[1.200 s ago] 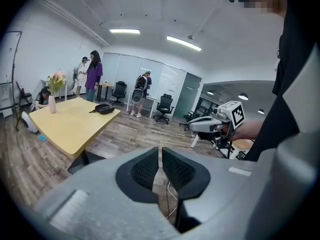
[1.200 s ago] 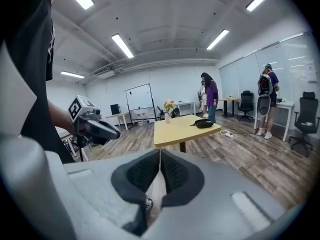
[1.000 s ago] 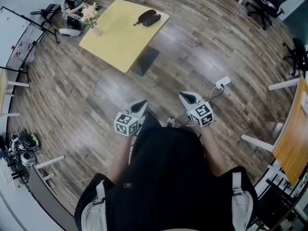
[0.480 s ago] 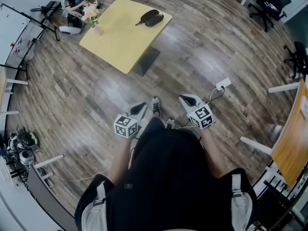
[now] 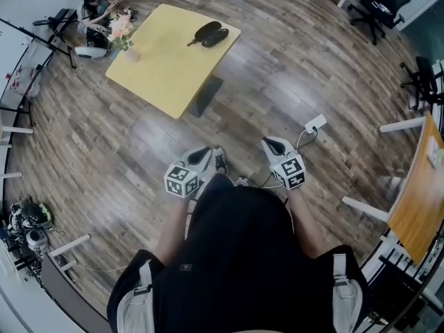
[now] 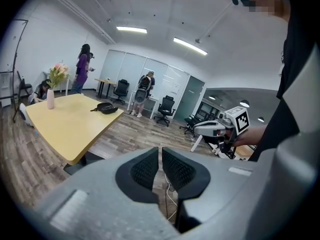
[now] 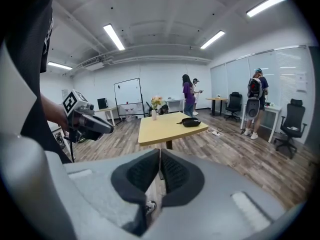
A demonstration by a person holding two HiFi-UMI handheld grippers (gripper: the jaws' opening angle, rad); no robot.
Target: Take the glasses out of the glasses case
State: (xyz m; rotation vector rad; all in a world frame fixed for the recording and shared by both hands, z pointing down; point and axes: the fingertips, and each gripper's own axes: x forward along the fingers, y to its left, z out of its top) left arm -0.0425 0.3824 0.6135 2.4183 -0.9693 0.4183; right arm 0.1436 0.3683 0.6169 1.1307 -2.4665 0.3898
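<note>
Head view: yellow table (image 5: 163, 71), wooden floor (image 5: 298, 68)

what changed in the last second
The person's shoe has stepped forward between the left gripper and the right gripper, toward the yellow table. Nothing was gripped or released. Both grippers stay shut and empty, and the glasses case still lies untouched on the table.

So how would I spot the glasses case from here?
Find the yellow table on the wood floor. The glasses case lies near its far right corner. It is low, dark and oval, unlike the pale vase of flowers at the left corner.
</note>
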